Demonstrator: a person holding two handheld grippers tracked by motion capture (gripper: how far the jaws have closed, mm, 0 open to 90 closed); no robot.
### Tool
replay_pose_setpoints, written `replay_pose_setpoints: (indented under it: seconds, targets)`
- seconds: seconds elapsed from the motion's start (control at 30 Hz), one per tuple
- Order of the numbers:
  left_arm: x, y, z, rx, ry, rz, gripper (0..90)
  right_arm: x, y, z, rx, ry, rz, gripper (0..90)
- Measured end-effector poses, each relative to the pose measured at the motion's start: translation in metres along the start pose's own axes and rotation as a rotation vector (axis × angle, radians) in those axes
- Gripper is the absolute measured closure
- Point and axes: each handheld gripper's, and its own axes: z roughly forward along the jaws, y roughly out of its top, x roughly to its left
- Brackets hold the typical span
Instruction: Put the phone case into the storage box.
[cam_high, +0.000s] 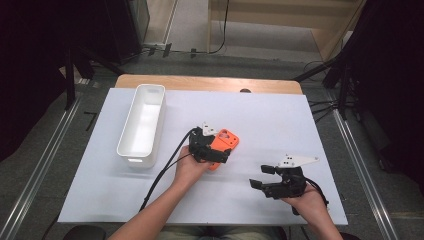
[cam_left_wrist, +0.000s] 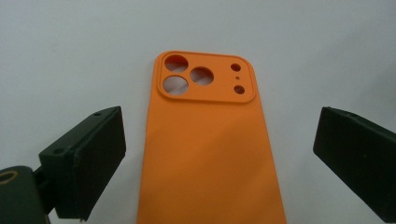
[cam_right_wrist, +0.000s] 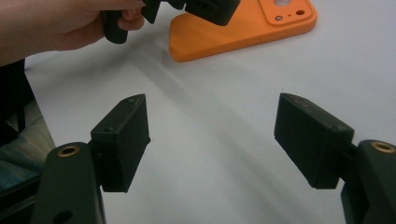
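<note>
**A:** Progress check? Your left gripper (cam_high: 218, 150) hangs over the orange phone case (cam_left_wrist: 205, 144), jaws wide either side, nothing pinched yet.

**B:** Right gripper (cam_high: 265, 177) idles open and empty, beside the case. White bin (cam_high: 141, 125) probably comes next; everything's left to do.

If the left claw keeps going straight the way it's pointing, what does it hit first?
Likely the orange case: it lies between the open jaws of the left claw, which straddle it without touching. How high the claw sits above it is unclear.
</note>
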Motion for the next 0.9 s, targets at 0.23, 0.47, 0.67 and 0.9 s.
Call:
replay_pose_setpoints:
  seconds: [0.23, 0.47, 0.67, 0.9]
  targets:
    - [-0.002, -0.006, 0.006, 0.017, 0.007, 0.014, 2.1, 0.000, 0.000, 0.000, 0.003, -0.003, -0.003, 25.4]
    - [-0.003, -0.010, 0.011, 0.039, 0.016, 0.027, 2.1, 0.000, 0.000, 0.000, 0.000, -0.001, 0.000, 25.4]
    - [-0.004, -0.013, 0.013, 0.044, 0.026, 0.025, 2.1, 0.000, 0.000, 0.000, 0.000, -0.002, 0.000, 25.4]
    - [-0.007, -0.013, 0.015, 0.062, 0.052, 0.040, 2.1, 0.000, 0.000, 0.000, 0.002, -0.003, -0.003, 25.4]
